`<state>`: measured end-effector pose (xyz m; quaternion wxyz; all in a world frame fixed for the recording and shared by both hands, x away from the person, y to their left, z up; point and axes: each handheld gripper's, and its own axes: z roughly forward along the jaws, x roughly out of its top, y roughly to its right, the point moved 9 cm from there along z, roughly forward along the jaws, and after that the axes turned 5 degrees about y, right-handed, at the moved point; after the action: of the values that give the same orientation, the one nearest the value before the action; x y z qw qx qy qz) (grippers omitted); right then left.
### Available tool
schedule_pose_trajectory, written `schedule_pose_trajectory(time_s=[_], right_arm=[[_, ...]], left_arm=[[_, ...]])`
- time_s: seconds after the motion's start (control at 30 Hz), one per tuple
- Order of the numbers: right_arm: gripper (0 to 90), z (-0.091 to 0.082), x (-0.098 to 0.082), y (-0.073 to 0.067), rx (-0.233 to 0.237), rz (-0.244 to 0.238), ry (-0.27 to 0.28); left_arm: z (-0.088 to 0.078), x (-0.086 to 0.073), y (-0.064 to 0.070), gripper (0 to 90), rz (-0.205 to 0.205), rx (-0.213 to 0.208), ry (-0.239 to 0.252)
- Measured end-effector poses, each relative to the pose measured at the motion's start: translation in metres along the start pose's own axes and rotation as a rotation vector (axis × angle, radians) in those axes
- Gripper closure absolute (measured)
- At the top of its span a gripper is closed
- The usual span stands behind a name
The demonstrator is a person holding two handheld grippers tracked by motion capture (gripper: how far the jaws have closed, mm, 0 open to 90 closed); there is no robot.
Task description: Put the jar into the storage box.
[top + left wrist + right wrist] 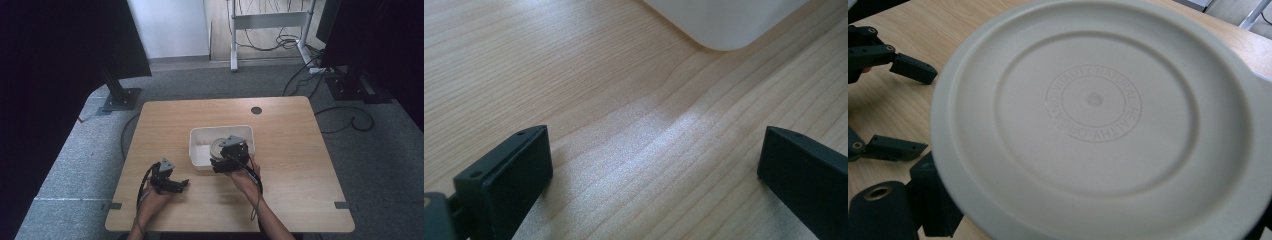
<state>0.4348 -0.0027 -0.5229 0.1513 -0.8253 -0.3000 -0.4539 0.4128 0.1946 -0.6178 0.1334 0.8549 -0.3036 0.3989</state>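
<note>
A round off-white plate [1098, 120] is pinched at its rim by the right gripper [229, 156], seen from its underside in the right gripper view, where embossed ring lettering is visible at its centre. In the high view the plate [218, 147] is held tilted over the near part of a white rectangular bin [200, 136], which sits at the middle of the wooden table [280, 130]. Whether the plate touches the bin cannot be told. The right gripper is held by a hand [242, 176] at the bin's near edge. The left gripper [175, 185] is held low over the table, near the bin's front left corner and apart from it, jaws spread wide with only bare tabletop between them. The bin corner [724, 25] is seen ahead of it.
</note>
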Motion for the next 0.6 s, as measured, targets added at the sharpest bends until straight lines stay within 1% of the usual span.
schedule_pose_trajectory(time_s=[0.27,0.6], right_arm=[[9.3,0.012,0.002,0.002,-0.009,0.005,-0.005],[9.3,0.026,0.001,0.009,-0.030,0.007,-0.006]], left_arm=[[0.000,0.000,0.000,0.8,0.001,-0.001,0.000],[0.000,0.000,0.000,0.7,0.003,-0.003,0.000]])
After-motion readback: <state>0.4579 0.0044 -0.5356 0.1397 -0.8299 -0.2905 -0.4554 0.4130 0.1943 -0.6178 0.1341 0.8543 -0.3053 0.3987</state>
